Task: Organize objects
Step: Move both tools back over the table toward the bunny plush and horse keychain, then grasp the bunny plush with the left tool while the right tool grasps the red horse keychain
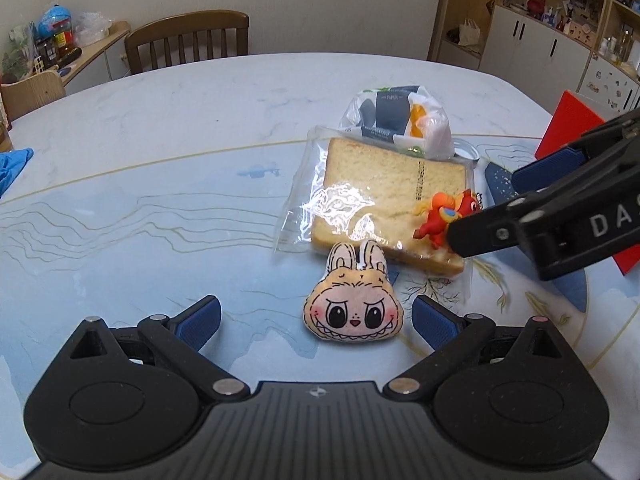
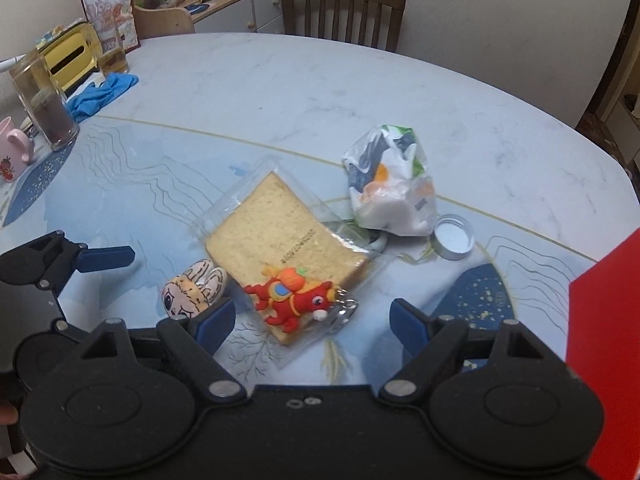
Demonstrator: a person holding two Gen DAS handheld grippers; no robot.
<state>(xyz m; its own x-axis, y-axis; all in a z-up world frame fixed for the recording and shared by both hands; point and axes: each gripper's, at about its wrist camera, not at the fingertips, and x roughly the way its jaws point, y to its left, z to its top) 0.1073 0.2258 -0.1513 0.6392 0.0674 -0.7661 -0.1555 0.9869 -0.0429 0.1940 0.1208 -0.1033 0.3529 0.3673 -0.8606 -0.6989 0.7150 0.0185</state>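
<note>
Toys, bread and a bag sit grouped mid-surface [image 1: 160, 128]. Bunny plush [image 1: 354, 304] lies face up between the left claw [image 1: 316, 320] fingers, nearer the right finger, not clamped; that claw is spread wide. Bagged bread [image 1: 368, 196] lies at 12 o'clock from the bunny, its near edge touching the ears. Red horse keychain [image 1: 448, 216] rests on the bread's corner at 2 o'clock from the bunny. In the right wrist view the horse [image 2: 296, 296] sits between the right claw [image 2: 312, 320] fingers, ahead of the tips; that claw is wide open, gripping nothing. From the left view a right-claw finger looks like it touches the horse, hard to confirm. Key ring [image 2: 344, 312] hangs off the horse toward 4 o'clock. Snack bag [image 2: 390, 192] is at 1 o'clock from the bread [image 2: 280, 232], just beside it. Cap [image 2: 454, 236] lies open side up, touching or nearly touching the snack bag at 4 o'clock. Red box [image 2: 608, 340] at 3 o'clock edge. Blue cloth [image 2: 100, 94], glasses [image 2: 44, 100] and pink mug [image 2: 14, 152] at 10 o'clock, well apart. Chair [image 2: 344, 12] at 12 o'clock beyond the surface.
</note>
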